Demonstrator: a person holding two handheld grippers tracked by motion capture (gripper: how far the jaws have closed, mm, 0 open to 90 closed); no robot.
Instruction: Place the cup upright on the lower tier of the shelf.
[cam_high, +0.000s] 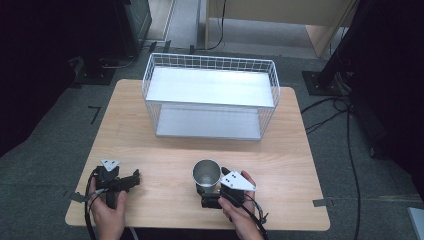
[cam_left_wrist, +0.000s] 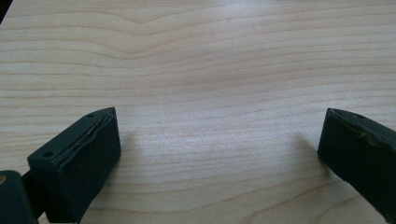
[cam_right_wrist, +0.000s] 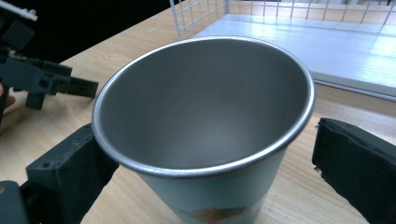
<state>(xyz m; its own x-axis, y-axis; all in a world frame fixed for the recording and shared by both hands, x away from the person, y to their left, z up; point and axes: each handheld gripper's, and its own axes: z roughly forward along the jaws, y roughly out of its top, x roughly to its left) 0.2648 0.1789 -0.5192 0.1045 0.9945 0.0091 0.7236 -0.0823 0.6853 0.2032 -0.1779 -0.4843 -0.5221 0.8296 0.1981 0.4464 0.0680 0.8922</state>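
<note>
A steel cup (cam_high: 206, 173) stands upright on the wooden table (cam_high: 160, 150) near its front edge, right of the middle. My right gripper (cam_high: 208, 190) sits just behind it, open, with a jaw on each side. In the right gripper view the cup (cam_right_wrist: 205, 107) stands between the jaws of the right gripper (cam_right_wrist: 205, 156): the left jaw touches its wall under the rim, and the right jaw stands a little off it. My left gripper (cam_high: 133, 179) lies at the front left, open, and its jaws in the left gripper view (cam_left_wrist: 219, 135) span bare wood.
A white wire shelf rack (cam_high: 210, 56) with two white boards stands at the back middle of the table, its open side facing the cup; its lower board (cam_right_wrist: 303, 42) lies just beyond the cup. The left gripper (cam_right_wrist: 42, 79) is off to the cup's left. Cables and dark stands surround the table.
</note>
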